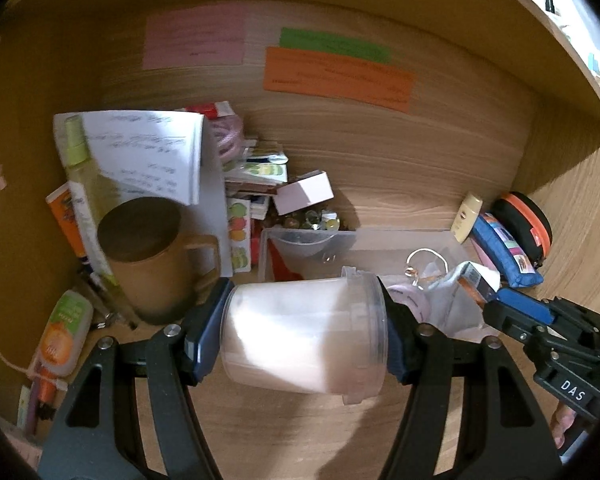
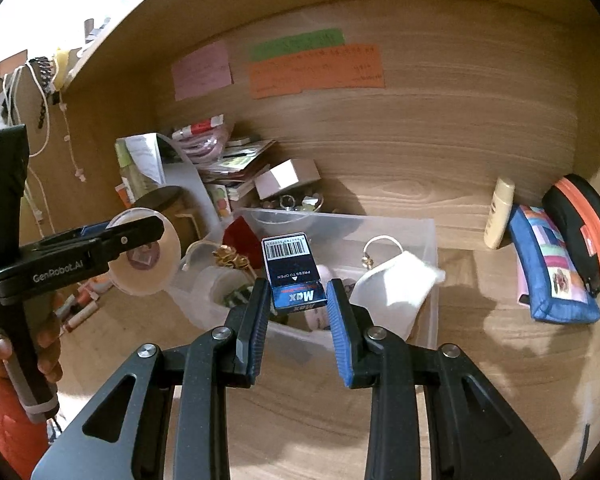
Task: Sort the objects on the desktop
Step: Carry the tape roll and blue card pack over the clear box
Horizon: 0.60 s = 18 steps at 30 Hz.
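Left gripper (image 1: 306,344) pinches a clear lidded plastic jar (image 1: 304,336) sideways, one of the fingers (image 1: 204,340) on its base, the other on its lid, above the tabletop (image 1: 284,432). Right gripper (image 2: 298,300) clamps a small dark-blue Max staple box (image 2: 292,276) at its lower end, barcode up, over the clear storage bin (image 2: 428,240).

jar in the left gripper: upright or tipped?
Tipped. The translucent jar lies sideways between the left gripper's jaws, one pressing its base, the other its lidded end.
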### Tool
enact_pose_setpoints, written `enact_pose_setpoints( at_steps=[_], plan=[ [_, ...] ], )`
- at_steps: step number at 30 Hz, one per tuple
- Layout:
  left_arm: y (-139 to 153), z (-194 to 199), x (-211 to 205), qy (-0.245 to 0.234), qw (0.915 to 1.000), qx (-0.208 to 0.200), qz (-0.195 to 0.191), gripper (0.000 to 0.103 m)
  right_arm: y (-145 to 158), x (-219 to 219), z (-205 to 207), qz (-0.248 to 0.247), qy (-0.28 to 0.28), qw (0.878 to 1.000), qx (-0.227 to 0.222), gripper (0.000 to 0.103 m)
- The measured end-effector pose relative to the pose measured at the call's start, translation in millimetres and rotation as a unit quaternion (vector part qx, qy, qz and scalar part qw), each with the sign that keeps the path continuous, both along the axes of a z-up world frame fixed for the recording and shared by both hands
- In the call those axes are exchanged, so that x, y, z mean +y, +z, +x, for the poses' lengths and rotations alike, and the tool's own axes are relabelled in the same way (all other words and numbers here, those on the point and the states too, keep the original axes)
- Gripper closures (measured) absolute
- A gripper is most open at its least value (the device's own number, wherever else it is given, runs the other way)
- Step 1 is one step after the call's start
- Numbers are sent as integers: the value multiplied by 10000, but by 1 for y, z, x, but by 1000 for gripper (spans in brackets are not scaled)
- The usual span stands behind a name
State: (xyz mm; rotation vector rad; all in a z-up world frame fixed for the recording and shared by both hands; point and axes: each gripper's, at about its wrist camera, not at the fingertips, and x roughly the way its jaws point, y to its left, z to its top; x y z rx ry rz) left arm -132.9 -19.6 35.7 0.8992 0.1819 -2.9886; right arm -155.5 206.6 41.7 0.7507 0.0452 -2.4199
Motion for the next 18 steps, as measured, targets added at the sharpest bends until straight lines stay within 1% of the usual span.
enact_pose_setpoints(
  at_steps=[10, 18],
  plan=[
    [-7, -38, 5, -172, 9997, -133, 88, 38, 0, -9, -29, 192, -29, 9998, -5, 77],
    [-20, -67, 6, -244, 9991, -317, 106, 38, -8, -23, -52, 472, 24, 9988, -90, 77]
  ],
)
